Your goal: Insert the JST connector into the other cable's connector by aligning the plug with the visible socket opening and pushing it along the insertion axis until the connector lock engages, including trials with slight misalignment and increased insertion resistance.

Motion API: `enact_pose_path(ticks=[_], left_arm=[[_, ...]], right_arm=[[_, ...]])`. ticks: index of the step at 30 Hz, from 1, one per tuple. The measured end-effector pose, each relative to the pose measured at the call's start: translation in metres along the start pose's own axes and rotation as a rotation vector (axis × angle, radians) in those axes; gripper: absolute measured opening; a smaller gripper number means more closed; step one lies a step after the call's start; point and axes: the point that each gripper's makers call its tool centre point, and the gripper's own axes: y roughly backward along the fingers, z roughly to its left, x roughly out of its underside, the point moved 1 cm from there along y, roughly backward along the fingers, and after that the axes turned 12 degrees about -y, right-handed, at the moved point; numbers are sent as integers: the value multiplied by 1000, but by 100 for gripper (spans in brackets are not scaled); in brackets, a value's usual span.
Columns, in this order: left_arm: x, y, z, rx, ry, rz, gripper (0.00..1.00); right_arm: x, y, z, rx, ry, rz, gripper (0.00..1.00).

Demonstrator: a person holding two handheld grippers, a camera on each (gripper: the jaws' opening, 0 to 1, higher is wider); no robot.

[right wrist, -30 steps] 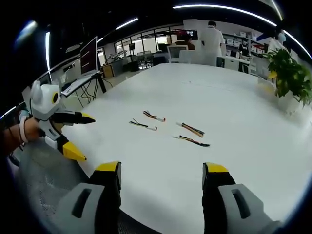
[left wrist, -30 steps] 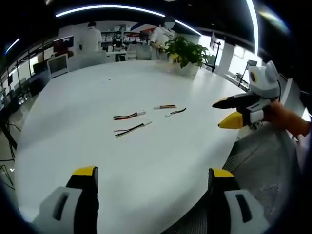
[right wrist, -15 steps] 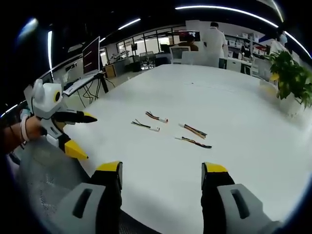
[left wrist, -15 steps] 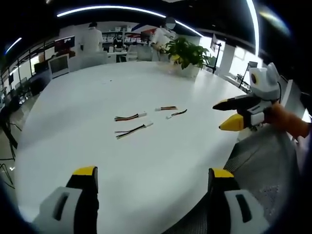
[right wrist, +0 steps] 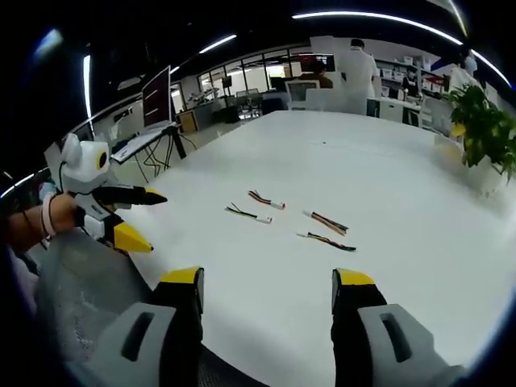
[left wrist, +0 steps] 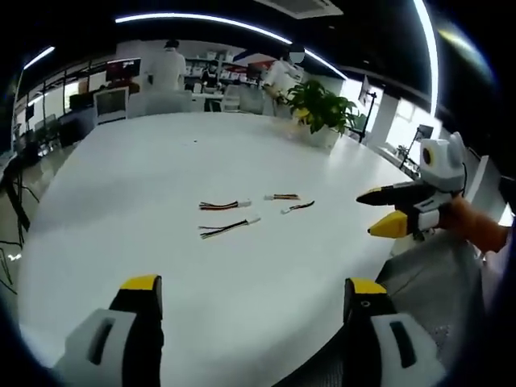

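Several short JST cables with white connectors lie on the white table (left wrist: 161, 266). In the left gripper view, two cables (left wrist: 224, 205) (left wrist: 229, 228) lie left of centre and two more (left wrist: 282, 197) (left wrist: 297, 207) to their right. In the right gripper view the same cables sit mid-table: (right wrist: 265, 200), (right wrist: 247, 214), (right wrist: 326, 221), (right wrist: 326, 241). My left gripper (left wrist: 253, 289) is open and empty above the near table edge. My right gripper (right wrist: 266, 282) is open and empty too. Each gripper appears in the other's view: right gripper (left wrist: 385, 210), left gripper (right wrist: 139, 216), both held by a hand.
A potted plant (left wrist: 320, 106) stands at the table's far side, also in the right gripper view as the plant (right wrist: 482, 129). People stand at desks behind the table (right wrist: 359, 68). Monitors and office chairs line the background. A grey chair back (left wrist: 435, 282) is near the table's edge.
Both cameras shifted a little, so the cables sit slightly lower and more central in each view. The cables themselves have not moved; both grippers stay open.
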Motion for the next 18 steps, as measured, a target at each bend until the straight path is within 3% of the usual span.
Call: enact_pose_path(ticks=[7, 12, 18], left_arm=[[-7, 2, 2, -14, -26, -9, 91], [-27, 4, 5, -3, -9, -60, 92], [-48, 2, 13, 3, -93, -83, 90]], right_arm=[[-16, 3, 2, -14, 22, -27, 62], [-25, 2, 3, -43, 4, -44, 62], [-36, 5, -2, -33, 47, -51, 61]])
